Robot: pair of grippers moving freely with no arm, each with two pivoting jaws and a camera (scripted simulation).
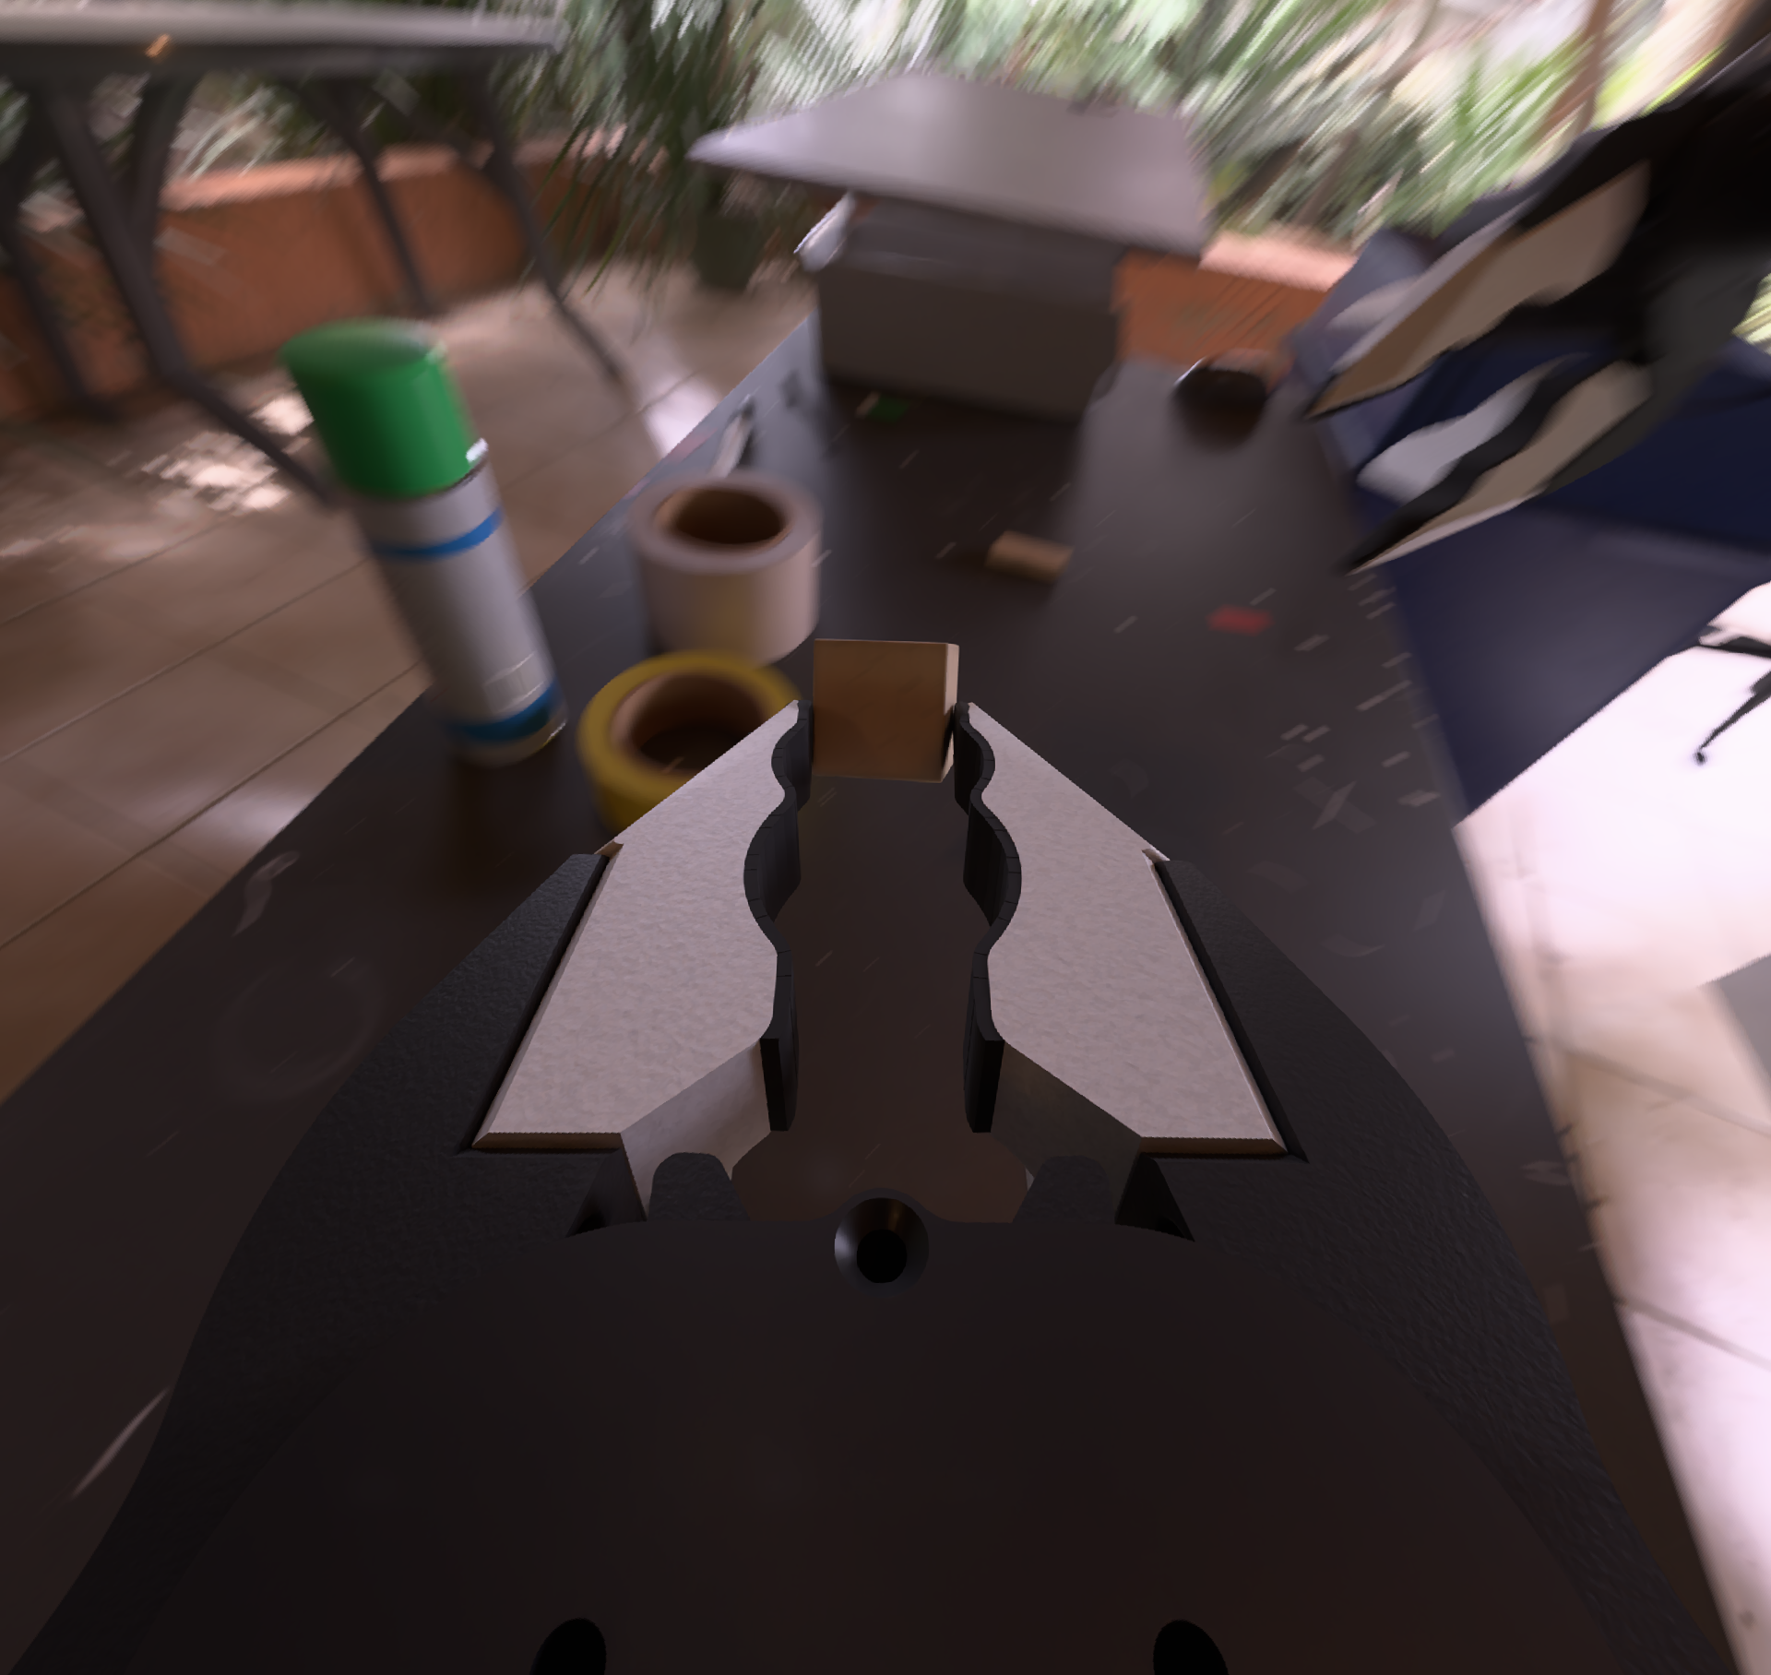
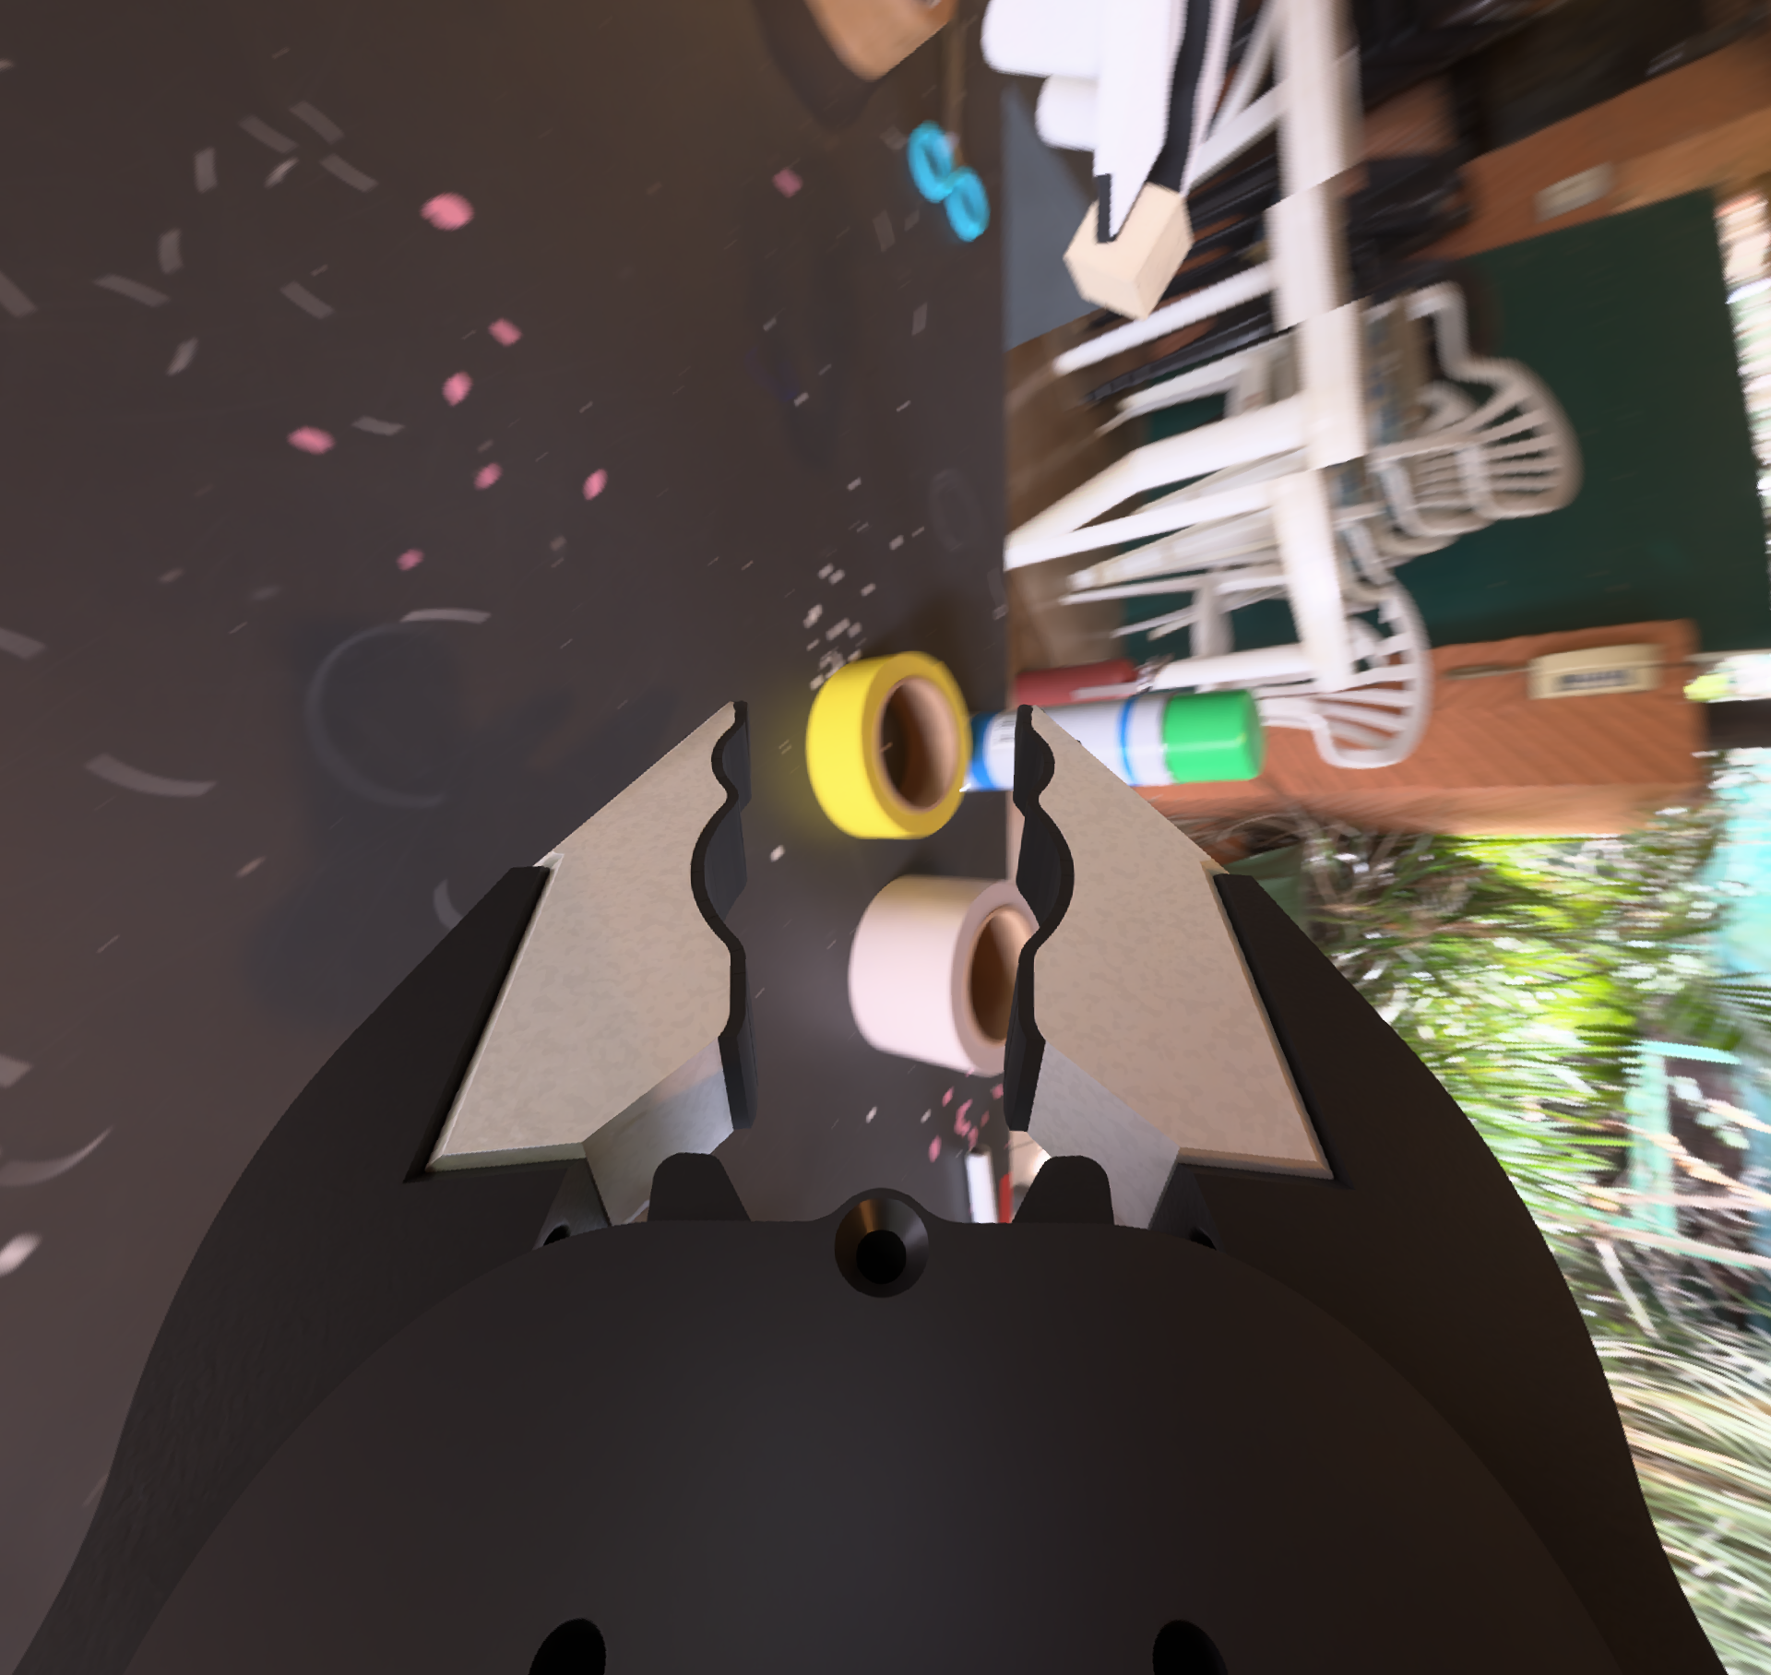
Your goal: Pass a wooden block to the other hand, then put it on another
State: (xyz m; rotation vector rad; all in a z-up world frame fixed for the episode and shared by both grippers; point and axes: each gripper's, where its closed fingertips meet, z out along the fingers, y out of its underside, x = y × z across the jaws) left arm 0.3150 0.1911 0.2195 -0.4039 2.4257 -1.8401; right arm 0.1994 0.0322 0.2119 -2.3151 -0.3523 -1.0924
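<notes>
L gripper (image 1: 884,719) clamped on block (image 1: 882,707) at fingertips, above dark table (image 1: 1198,767). R gripper (image 2: 880,719) fingers apart, empty, up to right of block. Yellow tape (image 1: 671,733), beige tape (image 1: 728,565), spray can (image 1: 436,537) w/ green cap left of block.

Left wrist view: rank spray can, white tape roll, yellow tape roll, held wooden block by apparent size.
1. Spray can, green cap, tallest.
2-3. White tape roll and yellow tape roll: alike; the yellow one is nearer and partly hidden by the left gripper, so unranked.
4. Wooden block, smallest, though closest to the camera.
</notes>
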